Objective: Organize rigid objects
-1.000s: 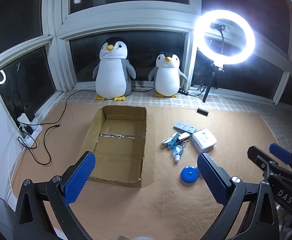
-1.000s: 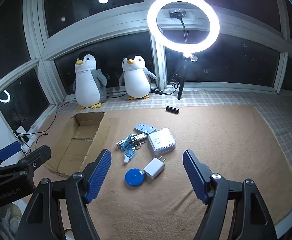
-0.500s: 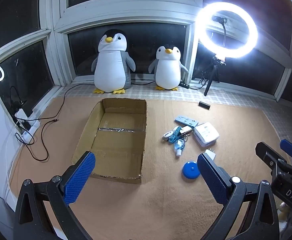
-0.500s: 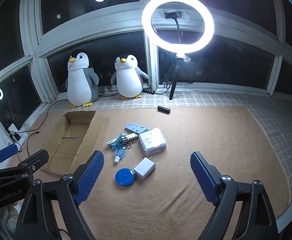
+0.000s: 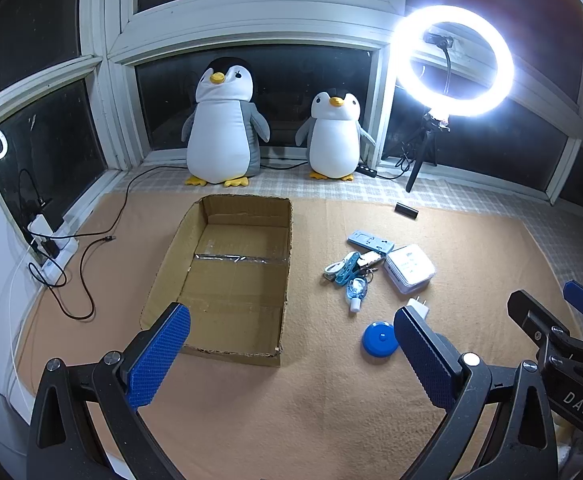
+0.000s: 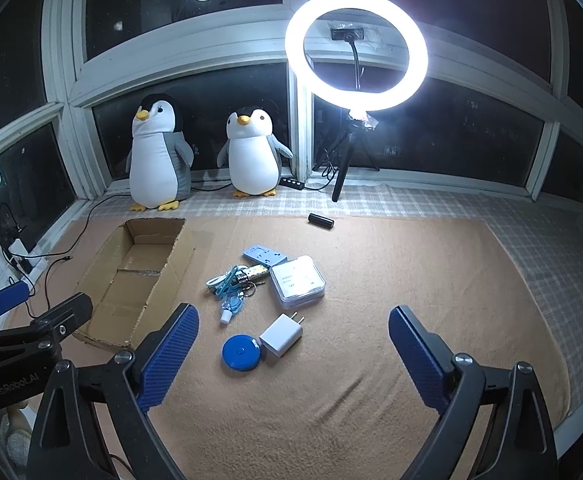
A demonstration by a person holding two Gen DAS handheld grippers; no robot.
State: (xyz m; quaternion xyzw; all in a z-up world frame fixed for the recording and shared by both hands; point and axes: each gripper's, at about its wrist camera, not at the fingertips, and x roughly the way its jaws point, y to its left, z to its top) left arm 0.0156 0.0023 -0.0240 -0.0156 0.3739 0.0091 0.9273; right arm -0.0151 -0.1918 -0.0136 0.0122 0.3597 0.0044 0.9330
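Observation:
An open cardboard box (image 5: 227,280) (image 6: 131,276) lies on the tan mat, nothing in it. To its right are a blue round disc (image 5: 379,339) (image 6: 241,353), a white charger plug (image 6: 281,334) (image 5: 417,307), a clear square case (image 6: 297,280) (image 5: 409,269), a light blue flat plate (image 6: 265,257) (image 5: 370,241), and a tangle of cable and keys (image 6: 233,282) (image 5: 351,272). A black cylinder (image 6: 320,220) (image 5: 406,211) lies farther back. My left gripper (image 5: 291,356) hangs open above the box's near edge. My right gripper (image 6: 293,358) is open near the disc and plug, its jaws still opening, nothing between them.
Two plush penguins (image 5: 221,124) (image 5: 334,138) and a ring light on a tripod (image 6: 355,48) stand along the window sill. A power strip with black cables (image 5: 51,248) lies at the left edge of the mat. Windows wall the far side.
The right gripper's jaws have spread wider. Both views have shifted slightly, the objects sitting a little farther left in the right wrist view.

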